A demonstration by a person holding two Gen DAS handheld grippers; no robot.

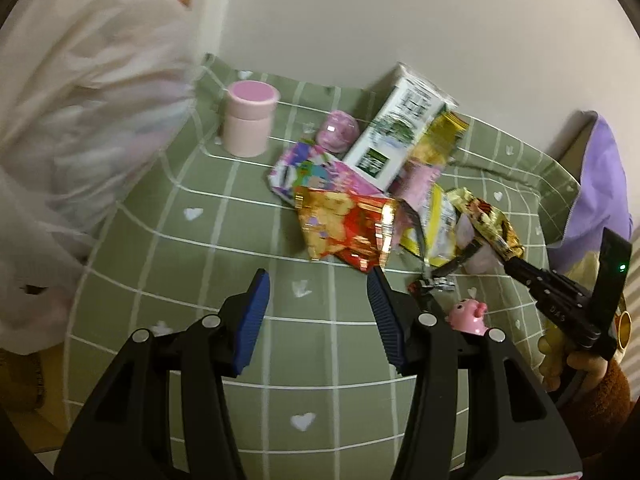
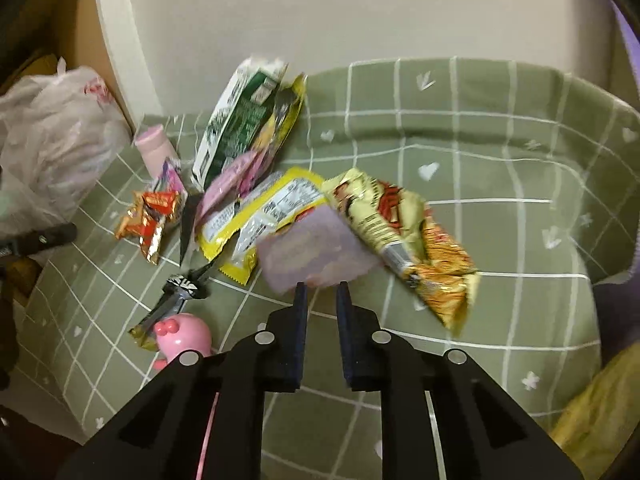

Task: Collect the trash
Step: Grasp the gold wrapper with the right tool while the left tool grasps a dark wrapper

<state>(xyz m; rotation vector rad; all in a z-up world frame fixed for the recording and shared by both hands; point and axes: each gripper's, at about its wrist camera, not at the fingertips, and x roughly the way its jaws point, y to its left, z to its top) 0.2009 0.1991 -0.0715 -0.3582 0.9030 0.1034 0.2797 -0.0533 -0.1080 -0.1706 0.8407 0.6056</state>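
Observation:
Snack wrappers lie in a pile on the green checked cloth (image 1: pixel 224 208): a red and gold wrapper (image 1: pixel 348 228), a green and white carton pack (image 1: pixel 396 136), a yellow wrapper (image 2: pixel 264 216) and a gold noodle-type wrapper (image 2: pixel 404 236). My left gripper (image 1: pixel 318 280) is open and empty, just in front of the red and gold wrapper. My right gripper (image 2: pixel 322 292) is narrowly open at the edge of a pale pink packet (image 2: pixel 312 256); whether it grips is unclear. In the left wrist view the right gripper (image 1: pixel 500 254) touches the gold wrapper (image 1: pixel 486 220).
A white plastic bag (image 1: pixel 72 120) hangs at the left, blurred. A pink round box (image 1: pixel 248 120), a pink ball (image 1: pixel 338 130) and a pink pig toy (image 2: pixel 182 338) stand on the cloth. A small dark wrapper (image 2: pixel 180 292) lies near the toy. The wall is behind.

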